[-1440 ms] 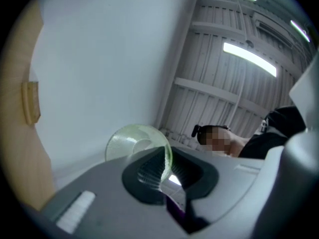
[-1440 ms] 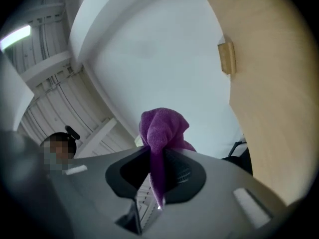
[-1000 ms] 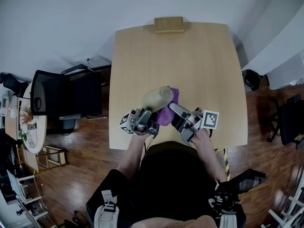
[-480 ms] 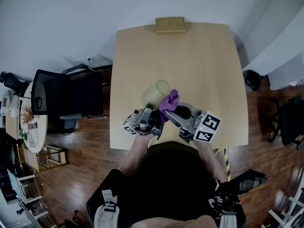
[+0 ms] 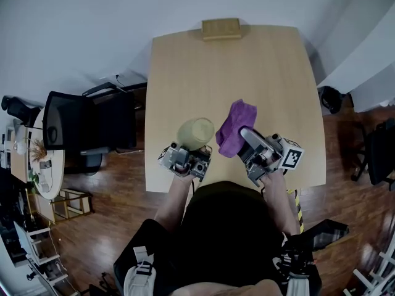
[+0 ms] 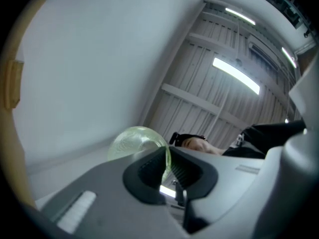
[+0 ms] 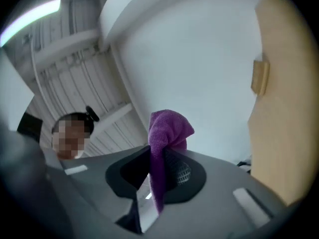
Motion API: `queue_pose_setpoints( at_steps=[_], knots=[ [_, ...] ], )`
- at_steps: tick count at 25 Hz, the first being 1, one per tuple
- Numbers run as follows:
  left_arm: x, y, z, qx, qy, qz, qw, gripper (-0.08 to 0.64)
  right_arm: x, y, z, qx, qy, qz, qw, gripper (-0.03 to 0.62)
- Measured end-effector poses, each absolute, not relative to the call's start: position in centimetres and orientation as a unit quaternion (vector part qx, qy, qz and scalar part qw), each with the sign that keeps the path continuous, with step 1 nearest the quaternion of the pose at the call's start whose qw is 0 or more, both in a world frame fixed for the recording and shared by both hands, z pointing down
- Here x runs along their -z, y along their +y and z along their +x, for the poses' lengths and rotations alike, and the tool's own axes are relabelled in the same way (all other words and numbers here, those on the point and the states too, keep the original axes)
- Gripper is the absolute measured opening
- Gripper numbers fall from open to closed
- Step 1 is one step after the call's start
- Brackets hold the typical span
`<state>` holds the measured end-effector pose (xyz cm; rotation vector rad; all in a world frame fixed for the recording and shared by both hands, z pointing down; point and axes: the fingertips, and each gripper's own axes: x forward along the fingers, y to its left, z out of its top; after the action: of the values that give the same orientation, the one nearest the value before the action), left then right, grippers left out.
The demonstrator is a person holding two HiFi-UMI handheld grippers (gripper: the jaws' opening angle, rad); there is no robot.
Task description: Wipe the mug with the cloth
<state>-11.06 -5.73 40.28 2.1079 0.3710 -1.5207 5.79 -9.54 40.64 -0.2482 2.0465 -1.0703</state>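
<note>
Mug [image 5: 195, 132] hangs over the worktop's [image 5: 259, 73] near edge, rim pinched in our left gripper [image 5: 192, 151], jaws just tightened. Our right gripper [image 5: 245, 137], clamping the purple cloth [image 5: 235, 125], has lifted clear, so we judge wiping paused.

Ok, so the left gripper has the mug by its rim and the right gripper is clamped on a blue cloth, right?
Not quite. The cloth is purple, not blue; the right gripper view shows it pinched in the right gripper. The rest stands: the left gripper has the mug by its rim.
</note>
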Motion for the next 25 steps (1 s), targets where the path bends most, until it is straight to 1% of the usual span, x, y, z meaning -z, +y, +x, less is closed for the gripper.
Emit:
queue_pose_setpoints(
  at_steps=[2, 6, 7, 9, 12, 14, 16, 18, 20, 21, 22, 25],
  knots=[
    [-39.4, -5.1, -9.7, 0.541, 0.147, 0.79, 0.25, 0.041, -39.4, -8.8, 4.7, 0.454, 0.778, -0.035, 0.433, 0.06],
    [-38.5, -3.8, -8.3, 0.522, 0.182, 0.798, 0.239, 0.044, -38.7, -7.3, 1.9, 0.511, 0.734, 0.041, 0.445, 0.06],
    [-38.3, -3.6, -8.3, 0.519, 0.189, 0.8, 0.235, 0.044, -39.4, -7.3, 1.5, 0.515, 0.74, 0.039, 0.432, 0.06],
    [-38.0, -2.7, -8.2, 0.504, 0.207, 0.808, 0.225, 0.046, -41.7, -7.1, 0.6, 0.513, 0.769, 0.02, 0.381, 0.06],
    [-38.1, -0.6, -7.6, 0.457, 0.24, 0.832, 0.206, 0.044, -44.2, -6.4, -0.5, 0.513, 0.801, 0.006, 0.31, 0.058],
    [-38.5, 0.5, -7.6, 0.422, 0.254, 0.848, 0.195, 0.04, -45.1, -6.2, -0.3, 0.498, 0.824, -0.015, 0.271, 0.06],
    [-38.8, 1.0, -8.2, 0.4, 0.261, 0.858, 0.188, 0.04, -45.1, -6.3, 1.0, 0.465, 0.847, -0.039, 0.256, 0.06],
    [-39.0, 0.9, -8.8, 0.386, 0.26, 0.866, 0.184, 0.04, -43.0, -6.1, 3.6, 0.421, 0.861, -0.028, 0.285, 0.06],
    [-39.1, 0.7, -9.0, 0.375, 0.257, 0.872, 0.182, 0.04, -39.7, -5.2, 6.0, 0.372, 0.869, 0.011, 0.327, 0.06],
    [-39.2, 0.7, -9.0, 0.369, 0.257, 0.875, 0.181, 0.04, -38.3, -4.5, 6.5, 0.349, 0.874, 0.032, 0.337, 0.06],
    [-39.3, 0.8, -8.9, 0.362, 0.258, 0.877, 0.181, 0.04, -37.3, -3.7, 6.4, 0.33, 0.88, 0.052, 0.336, 0.06],
    [-39.6, 1.7, -8.3, 0.343, 0.277, 0.879, 0.182, 0.04, -36.5, -1.6, 4.1, 0.305, 0.899, 0.096, 0.298, 0.06]
  ],
)
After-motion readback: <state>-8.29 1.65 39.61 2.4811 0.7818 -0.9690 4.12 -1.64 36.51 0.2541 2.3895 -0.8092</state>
